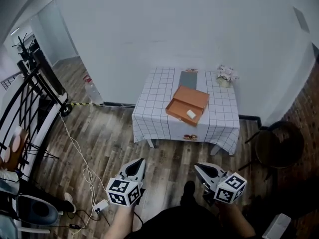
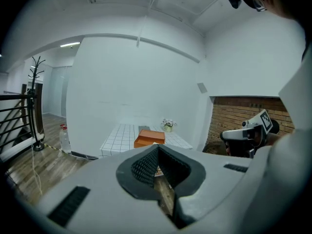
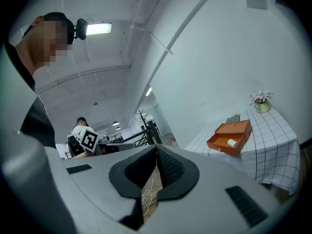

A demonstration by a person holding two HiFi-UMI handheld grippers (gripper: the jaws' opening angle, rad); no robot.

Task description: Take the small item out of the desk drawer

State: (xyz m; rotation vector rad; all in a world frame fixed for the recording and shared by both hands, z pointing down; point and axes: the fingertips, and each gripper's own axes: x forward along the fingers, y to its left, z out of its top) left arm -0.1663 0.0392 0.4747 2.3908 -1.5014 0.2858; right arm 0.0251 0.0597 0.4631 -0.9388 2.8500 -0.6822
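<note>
Both of your tools hang low in front of you. The left hand-held gripper [image 1: 139,164] and the right hand-held gripper [image 1: 199,168] each have their jaws pressed together with nothing between them, as each gripper's own view confirms. You stand well apart from the tabletop [image 1: 154,99], which is draped in a checked cloth, so the step in hand looks like the approach.

The orange drawer [image 1: 188,105] sits near the middle of that tabletop with its tray already pulled out toward you. The small white item [image 1: 191,114] lies inside the open tray, close to its front wall. It looks like a short roll, so expect it to roll if nudged.

- Walk in squarely. A white cable [image 1: 79,151] trails over the floor on your left, and a dark chair [image 1: 279,143] stands on your right.
- Spread the jaws of one hand-held gripper before you reach the tray, not inside it.
- Come down from above and close across the roll's narrow width, keeping clear of the tray walls.
- The drawer looks light. Rest the other hand-held gripper on its top if it starts to slide.
- Lift straight up until the item clears the front wall.

The flower pot [image 1: 225,76] at the back corner is out of your path.
</note>
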